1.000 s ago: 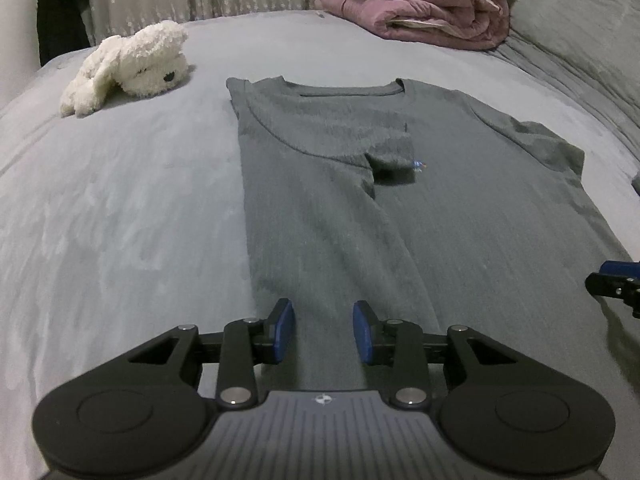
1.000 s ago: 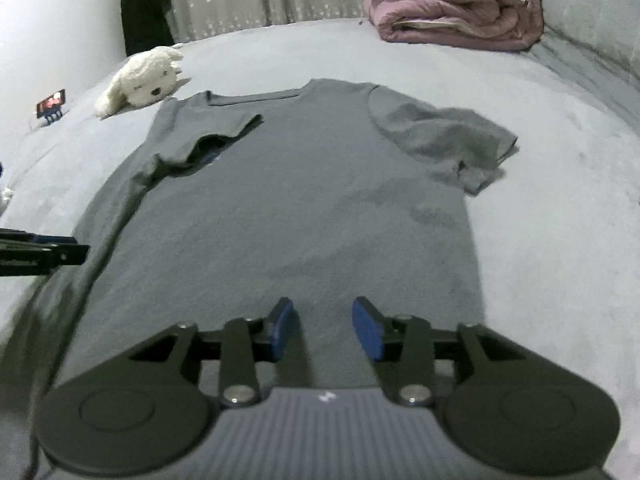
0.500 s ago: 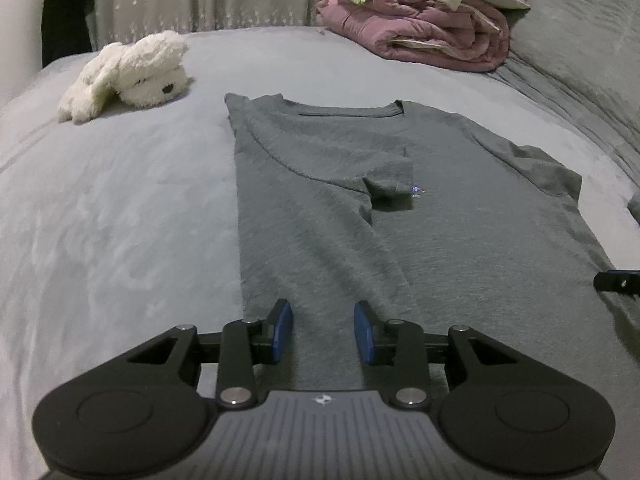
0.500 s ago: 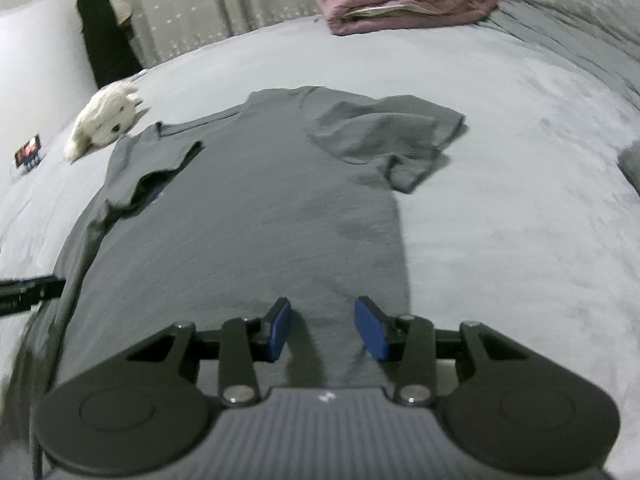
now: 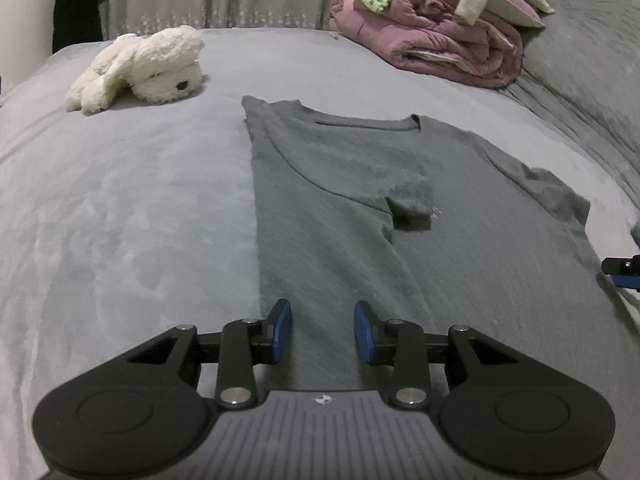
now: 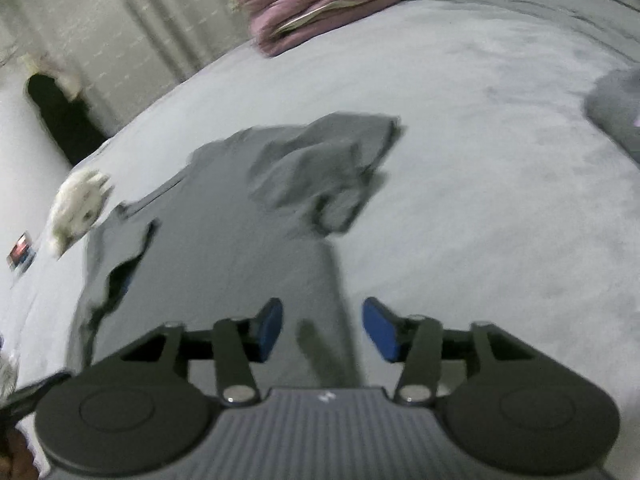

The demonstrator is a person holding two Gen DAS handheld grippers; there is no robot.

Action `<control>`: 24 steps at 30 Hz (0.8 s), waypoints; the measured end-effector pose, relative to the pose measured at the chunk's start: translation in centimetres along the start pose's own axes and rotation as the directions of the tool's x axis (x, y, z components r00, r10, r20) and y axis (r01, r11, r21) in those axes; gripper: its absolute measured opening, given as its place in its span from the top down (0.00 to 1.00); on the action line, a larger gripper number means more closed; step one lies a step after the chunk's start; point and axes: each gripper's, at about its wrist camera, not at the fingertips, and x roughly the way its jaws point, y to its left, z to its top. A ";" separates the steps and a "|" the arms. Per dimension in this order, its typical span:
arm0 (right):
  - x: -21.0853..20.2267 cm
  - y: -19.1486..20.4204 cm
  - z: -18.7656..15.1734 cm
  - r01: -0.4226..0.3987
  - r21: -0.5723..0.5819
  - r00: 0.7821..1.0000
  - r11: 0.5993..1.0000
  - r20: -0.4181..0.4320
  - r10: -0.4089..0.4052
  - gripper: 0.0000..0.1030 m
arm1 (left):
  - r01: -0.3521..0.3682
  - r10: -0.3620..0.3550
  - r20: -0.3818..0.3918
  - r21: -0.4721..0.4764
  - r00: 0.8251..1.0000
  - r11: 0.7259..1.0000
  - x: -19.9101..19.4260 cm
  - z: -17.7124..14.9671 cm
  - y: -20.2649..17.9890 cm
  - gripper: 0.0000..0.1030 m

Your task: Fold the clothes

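Observation:
A grey T-shirt point(image 5: 340, 208) lies flat on the grey bed point(image 5: 120, 220), its left side and sleeve folded in over the chest. My left gripper point(image 5: 323, 332) hovers open just over the shirt's near hem, close to the folded left edge, with nothing pinched. In the blurred right wrist view, my right gripper point(image 6: 325, 330) is over the right edge of the shirt point(image 6: 240, 240). Its jaws are opening, and only flat cloth and bed show under the gap. The right sleeve point(image 6: 328, 168) lies spread out beyond it. The right gripper's tip point(image 5: 620, 272) shows at the left wrist view's right edge.
A white plush toy point(image 5: 140, 68) lies at the far left of the bed. A pink quilt pile point(image 5: 440, 40) with green patterned cloth on top sits at the far right. A grey bundle point(image 6: 616, 112) lies right of the shirt, and a small card-like object point(image 6: 20, 256) at the left edge.
My right gripper has slid from the shirt's lower middle to its right edge, rolled, and its jaws stand wider. The left gripper has hardly moved.

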 end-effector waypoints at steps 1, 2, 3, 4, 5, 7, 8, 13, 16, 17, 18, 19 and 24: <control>0.2 -0.3 0.4 0.010 0.016 1.000 1.000 0.006 -0.010 0.53 | 0.002 -0.002 0.002 -0.004 1.000 1.000 -0.1 0.1 0.2 0.68; 0.5 -0.7 0.7 0.008 0.034 1.000 0.999 0.010 -0.008 0.53 | 0.004 -0.004 0.004 -0.008 1.000 1.000 -0.1 0.2 0.4 0.67; 0.7 -1.0 1.0 0.006 0.052 1.000 0.999 0.015 -0.006 0.53 | 0.006 -0.006 0.005 -0.011 1.000 1.000 -0.1 0.3 0.6 0.67; 1.0 -1.3 1.3 0.004 0.068 1.000 0.998 0.019 -0.005 0.52 | 0.009 -0.009 0.003 -0.013 1.000 1.000 -0.1 0.4 0.8 0.67; 1.2 -1.3 1.6 0.002 0.075 1.000 0.997 0.024 -0.004 0.52 | 0.010 -0.010 0.000 -0.015 1.000 1.000 -0.1 0.4 0.9 0.67; 1.8 -1.4 2.2 0.000 0.090 0.999 0.996 0.032 -0.003 0.49 | 0.009 -0.009 -0.006 -0.019 1.000 1.000 0.1 0.5 1.2 0.67; 2.1 -1.5 2.7 -0.001 0.101 0.999 0.995 0.034 -0.002 0.47 | 0.007 -0.008 -0.009 -0.021 1.000 1.000 0.2 0.6 1.3 0.67; 3.2 -0.3 4.6 0.045 0.141 0.997 0.989 0.060 -0.054 0.44 | 0.017 -0.018 -0.019 -0.034 1.000 0.999 0.3 0.8 1.8 0.67; 4.6 4.5 4.5 -0.022 0.011 0.999 1.000 0.036 0.021 0.44 | 0.023 -0.024 -0.025 -0.032 0.999 0.999 0.4 0.8 1.7 0.67; 5.1 6.0 4.5 -0.045 -0.033 0.999 0.998 0.026 0.046 0.44 | 0.023 -0.024 -0.028 -0.028 0.999 0.999 0.5 0.7 1.7 0.67; 5.7 7.7 4.5 -0.068 -0.075 0.997 0.995 0.016 0.069 0.44 | 0.024 -0.025 -0.031 -0.023 0.999 0.999 0.5 0.6 1.6 0.67; 6.7 9.8 4.7 -0.089 -0.115 0.996 0.989 0.008 0.090 0.45 | 0.024 -0.025 -0.034 -0.021 0.999 0.999 0.6 0.6 1.6 0.67; 13.0 18.9 5.3 -0.180 -0.236 0.984 0.955 -0.058 0.171 0.55 | 0.025 -0.026 -0.042 -0.030 0.999 0.999 0.7 0.5 1.9 0.67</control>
